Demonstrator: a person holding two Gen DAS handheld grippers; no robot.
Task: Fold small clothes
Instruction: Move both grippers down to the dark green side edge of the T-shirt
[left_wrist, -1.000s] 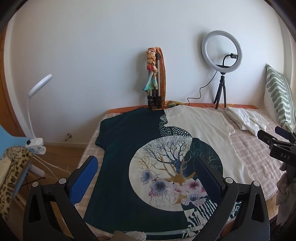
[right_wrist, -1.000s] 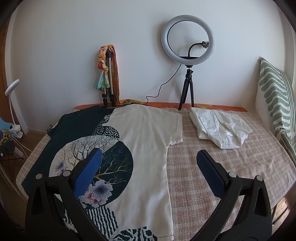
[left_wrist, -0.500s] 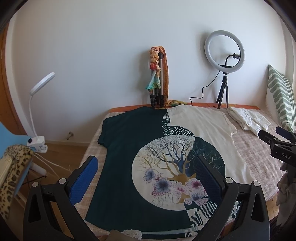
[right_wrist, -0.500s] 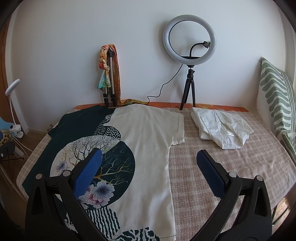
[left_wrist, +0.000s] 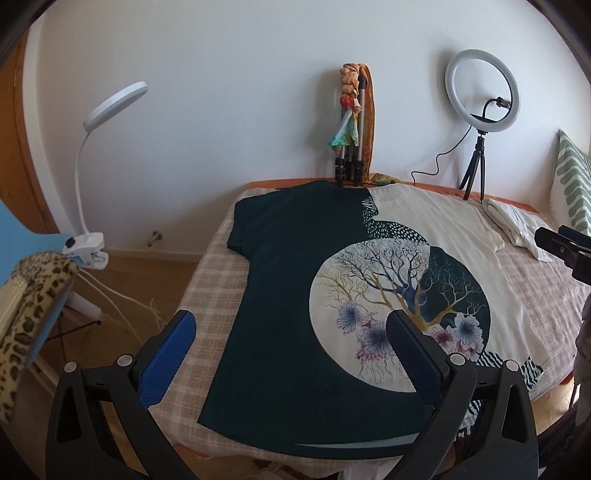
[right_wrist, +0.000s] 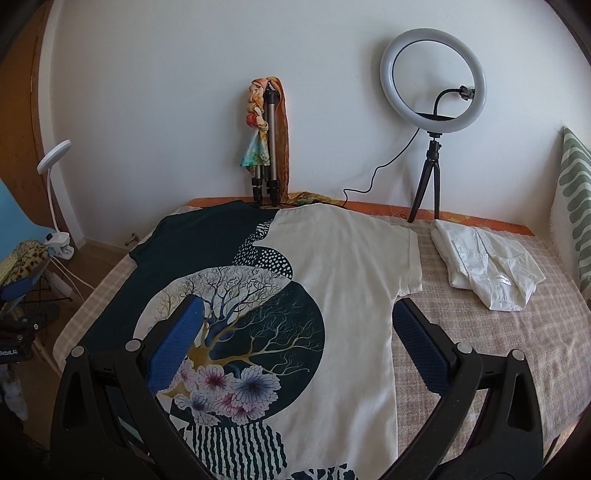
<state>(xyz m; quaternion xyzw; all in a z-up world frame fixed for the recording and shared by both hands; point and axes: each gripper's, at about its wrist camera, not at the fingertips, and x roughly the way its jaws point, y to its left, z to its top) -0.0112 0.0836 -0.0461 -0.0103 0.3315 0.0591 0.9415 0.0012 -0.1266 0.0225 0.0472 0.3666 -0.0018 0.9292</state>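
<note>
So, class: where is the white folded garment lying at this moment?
In the right wrist view, the white folded garment lies on the checked bedcover, right of the spread T-shirt, near the ring light tripod.

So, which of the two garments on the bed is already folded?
The small white garment near the ring light is folded into a bundle. The tree-print T-shirt lies spread flat, sleeves out.

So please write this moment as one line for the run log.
phase: pre-grasp | T-shirt: flat on bed, unfolded | left gripper: open, empty | right gripper: open, empty | white garment: beside shirt
</note>
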